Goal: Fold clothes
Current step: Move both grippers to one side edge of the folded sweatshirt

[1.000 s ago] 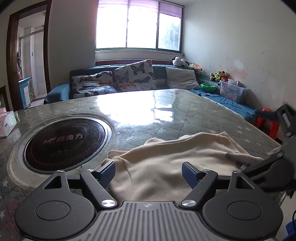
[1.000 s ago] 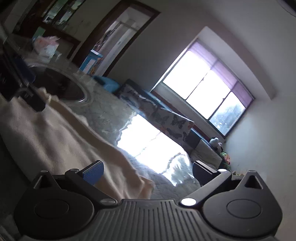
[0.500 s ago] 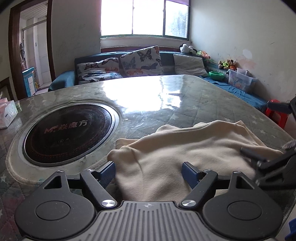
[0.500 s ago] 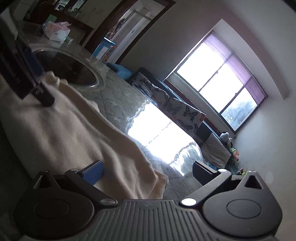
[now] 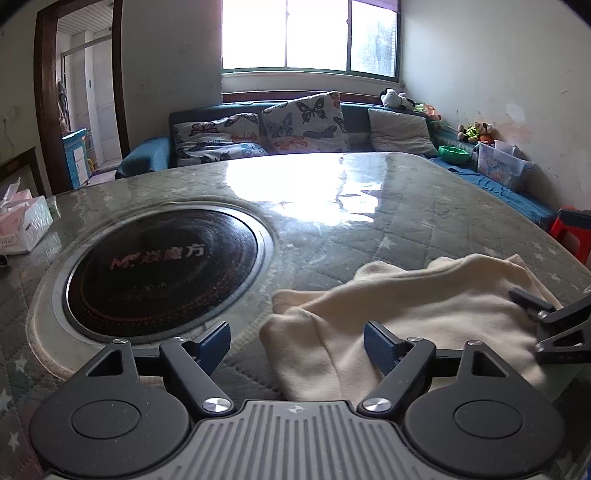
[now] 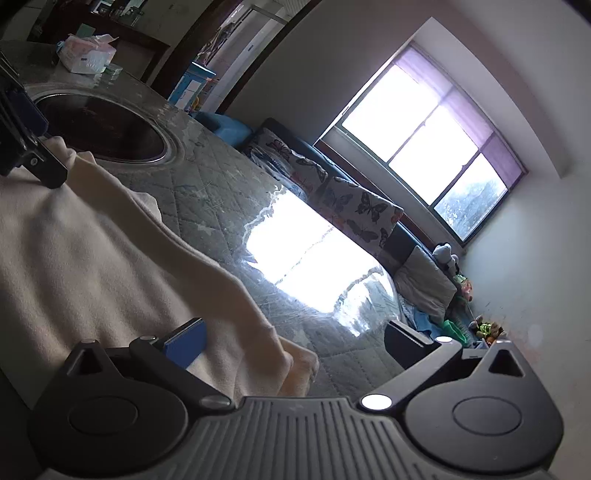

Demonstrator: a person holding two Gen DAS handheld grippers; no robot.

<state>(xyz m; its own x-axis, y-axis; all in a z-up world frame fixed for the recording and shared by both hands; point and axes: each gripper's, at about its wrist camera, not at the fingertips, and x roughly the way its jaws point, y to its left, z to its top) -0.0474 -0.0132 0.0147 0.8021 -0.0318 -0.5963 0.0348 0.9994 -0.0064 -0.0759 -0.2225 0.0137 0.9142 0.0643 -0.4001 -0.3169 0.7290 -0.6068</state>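
Lying crumpled on the near right part of the quilt-covered bench (image 5: 424, 206), cream garment (image 5: 424, 317) sits just right of round black cooktop (image 5: 162, 269). Left gripper (image 5: 297, 341) jaws wide, nothing held, garment's left edge between them. Right gripper (image 6: 295, 338) jaws wide too, straddling the garment's other end. Tissue box (image 5: 24, 225) far left.

Backlit window (image 5: 310, 33) blown out; table (image 5: 369, 206) glare; fisheye edges.
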